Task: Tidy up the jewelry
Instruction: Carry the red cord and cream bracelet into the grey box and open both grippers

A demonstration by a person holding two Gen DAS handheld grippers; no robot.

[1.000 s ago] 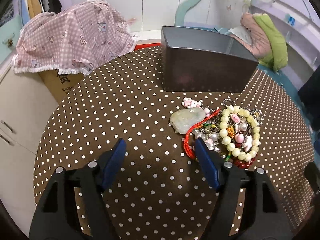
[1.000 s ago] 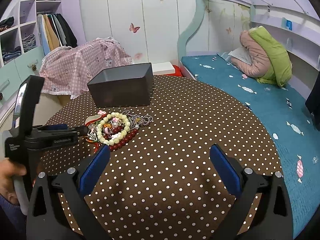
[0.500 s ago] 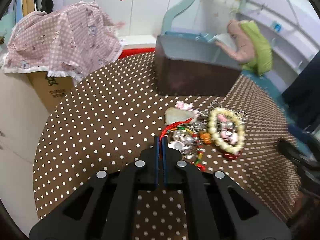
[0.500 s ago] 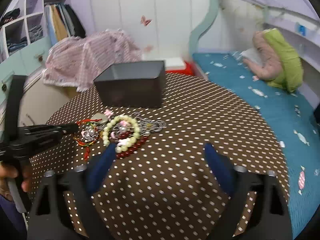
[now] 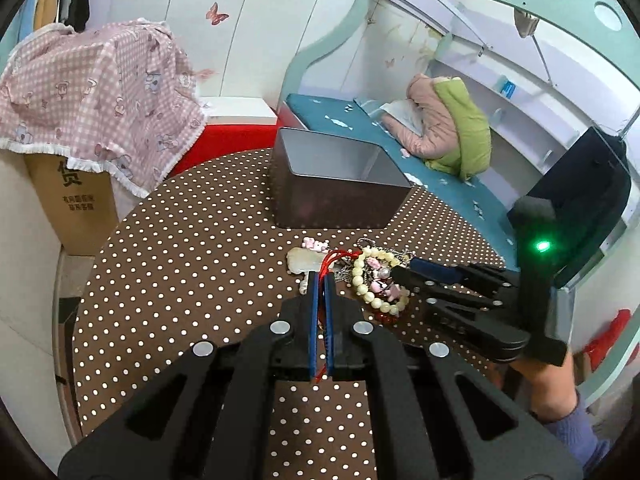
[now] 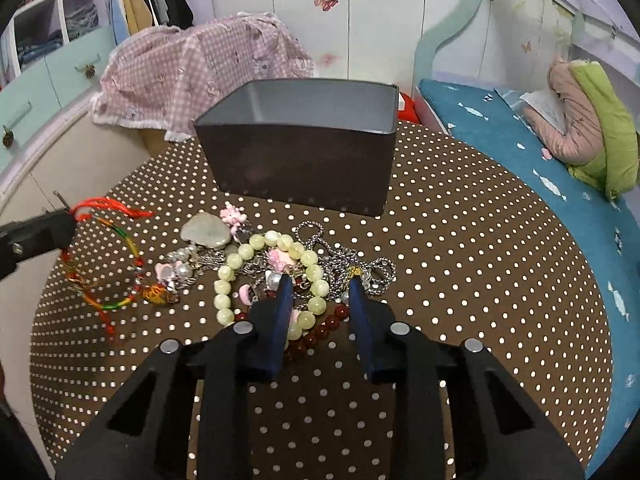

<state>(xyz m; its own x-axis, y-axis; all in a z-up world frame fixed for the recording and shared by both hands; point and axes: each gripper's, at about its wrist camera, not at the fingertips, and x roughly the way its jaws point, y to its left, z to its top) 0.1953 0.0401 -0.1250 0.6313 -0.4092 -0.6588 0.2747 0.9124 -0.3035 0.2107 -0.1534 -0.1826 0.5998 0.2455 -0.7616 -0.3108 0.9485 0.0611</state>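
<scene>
My left gripper (image 5: 321,276) is shut on a red cord bracelet (image 6: 105,264) and lifts it off the polka-dot table; it hangs from the left gripper's tip (image 6: 60,220) with colored threads and an orange charm. A jewelry pile lies on the table: a pale bead bracelet (image 6: 264,280), a jade pendant (image 6: 206,230), pink charms (image 6: 234,213), silver chains (image 6: 340,260) and dark red beads (image 6: 320,330). My right gripper (image 6: 320,286) is open, its jaws low over the bead bracelet and chains. A dark open box (image 6: 304,148) stands behind the pile.
The round brown dotted table (image 6: 480,260) drops off at its edge on all sides. A pink checked cloth (image 6: 200,68) covers a carton behind on the left. A teal bed (image 6: 540,160) with a pink and green jacket (image 6: 588,120) lies to the right.
My left gripper closed on the red cord and lifted it left, out of the pile. My right gripper moved forward and down over the bead bracelet, its jaws narrowing.
</scene>
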